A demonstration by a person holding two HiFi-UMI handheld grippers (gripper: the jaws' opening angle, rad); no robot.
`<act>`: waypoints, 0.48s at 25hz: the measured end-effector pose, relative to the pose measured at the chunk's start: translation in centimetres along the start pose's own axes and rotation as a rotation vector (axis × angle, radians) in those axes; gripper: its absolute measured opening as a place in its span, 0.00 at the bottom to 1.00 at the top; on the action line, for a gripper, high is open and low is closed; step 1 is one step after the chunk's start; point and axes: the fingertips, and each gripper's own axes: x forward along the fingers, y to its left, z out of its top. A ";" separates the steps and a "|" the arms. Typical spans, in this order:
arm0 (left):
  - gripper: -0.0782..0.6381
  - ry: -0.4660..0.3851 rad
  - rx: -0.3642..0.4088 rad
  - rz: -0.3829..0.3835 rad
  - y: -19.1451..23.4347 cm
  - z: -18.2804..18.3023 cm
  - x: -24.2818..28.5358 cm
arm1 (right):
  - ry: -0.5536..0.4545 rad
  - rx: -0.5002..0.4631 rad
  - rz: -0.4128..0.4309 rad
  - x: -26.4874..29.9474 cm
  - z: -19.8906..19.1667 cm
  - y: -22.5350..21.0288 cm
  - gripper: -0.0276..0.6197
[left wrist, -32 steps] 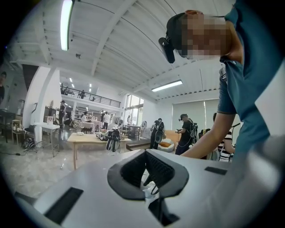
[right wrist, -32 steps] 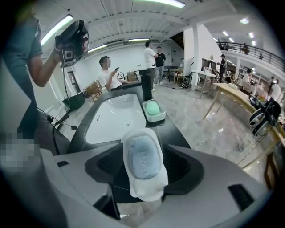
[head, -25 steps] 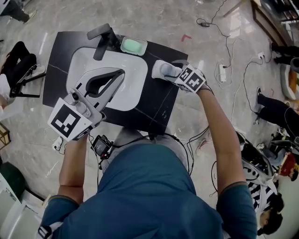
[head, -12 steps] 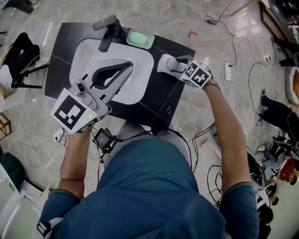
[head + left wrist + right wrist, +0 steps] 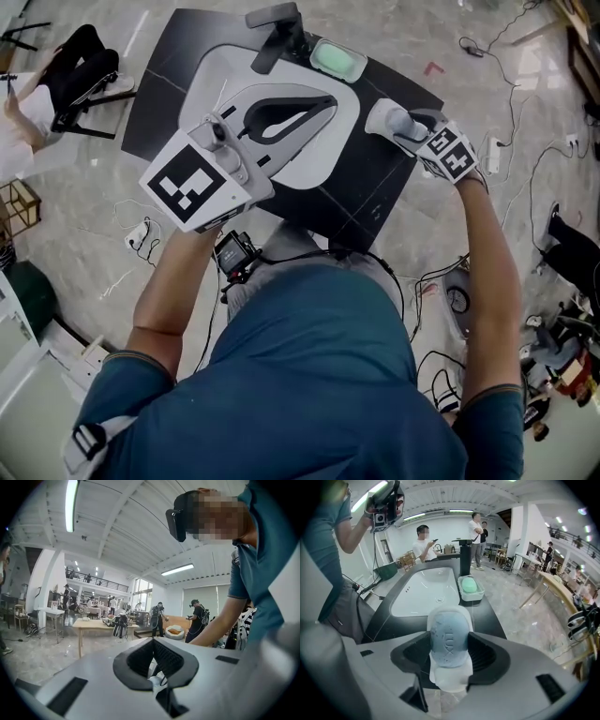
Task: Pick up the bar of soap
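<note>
A: Where does the pick-up stand?

B: Grip made, lift not. The right tool (image 5: 450, 648) straddles the blue bar of soap (image 5: 448, 630). Its pads touch both flanks, and the jaws stand wide because the bar is wide.

A: And the bar itself?

B: It lies on its white dish (image 5: 450, 680), which sits on the black desk (image 5: 366, 202), just right of the white sink (image 5: 326, 157). Nothing shows the bar clear of the dish.

A: The other hand?

B: The left tool (image 5: 151, 651) hangs above the sink, jaws together, nothing between them. It plays no part.

A: What is left?

B: By my reading, only the lift. The bar has to come straight up without dragging the dish along. A green soap (image 5: 337, 58) beside the tap (image 5: 277, 23) sits apart at the desk's far edge.
</note>
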 end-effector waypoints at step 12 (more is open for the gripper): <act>0.11 -0.045 0.027 -0.006 -0.8 1.1 -0.8 | -0.040 -0.007 -0.055 -2.9 1.4 0.9 0.45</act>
